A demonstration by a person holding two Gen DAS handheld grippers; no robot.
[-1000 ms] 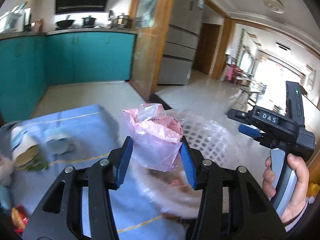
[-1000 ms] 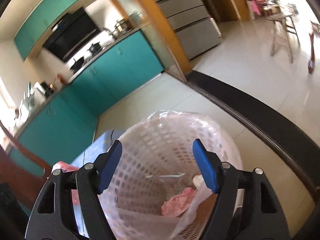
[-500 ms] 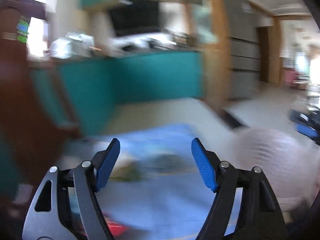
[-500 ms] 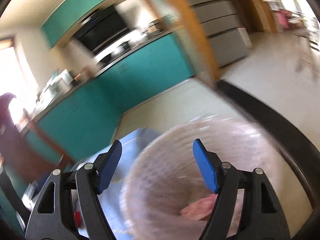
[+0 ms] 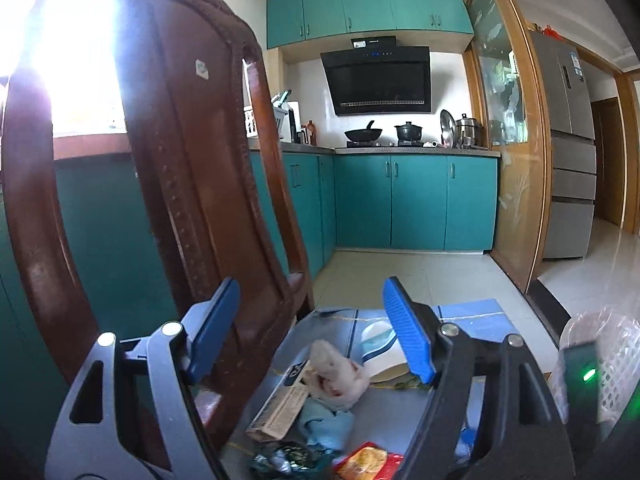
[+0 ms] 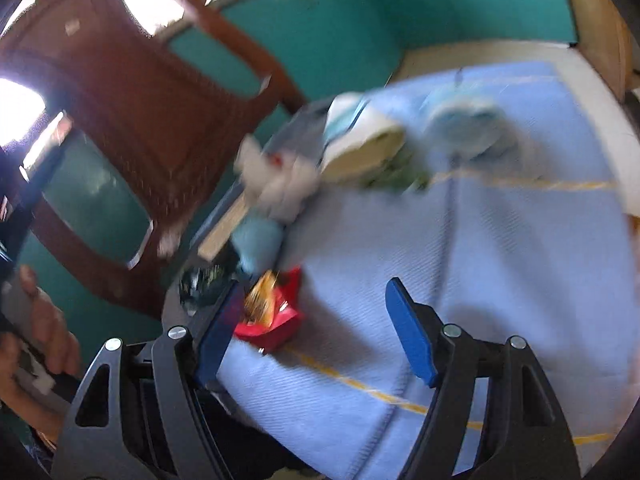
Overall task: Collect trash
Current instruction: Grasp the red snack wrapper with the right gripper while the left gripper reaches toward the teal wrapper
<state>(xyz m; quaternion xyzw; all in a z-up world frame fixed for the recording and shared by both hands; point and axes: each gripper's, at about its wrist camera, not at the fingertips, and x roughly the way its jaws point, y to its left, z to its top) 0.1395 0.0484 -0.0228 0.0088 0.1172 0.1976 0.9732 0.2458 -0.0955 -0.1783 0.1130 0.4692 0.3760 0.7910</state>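
Between the blue pads of my left hand-held gripper (image 5: 310, 330), released and empty after its jaws have just been opening, I see the trash still to collect. My right hand-held gripper (image 6: 316, 330) gapes empty too. Using the blue cloth (image 6: 500, 248) on the counter as landmark: a crumpled white tissue (image 5: 338, 374), a flat cardboard strip (image 5: 278, 414) and a red snack wrapper (image 6: 272, 316) crowd its chair-side edge; a paper cup (image 6: 360, 140) lies tipped near its far edge. The lined white basket (image 5: 618, 364) stands off its other side. I judge several pieces remain.
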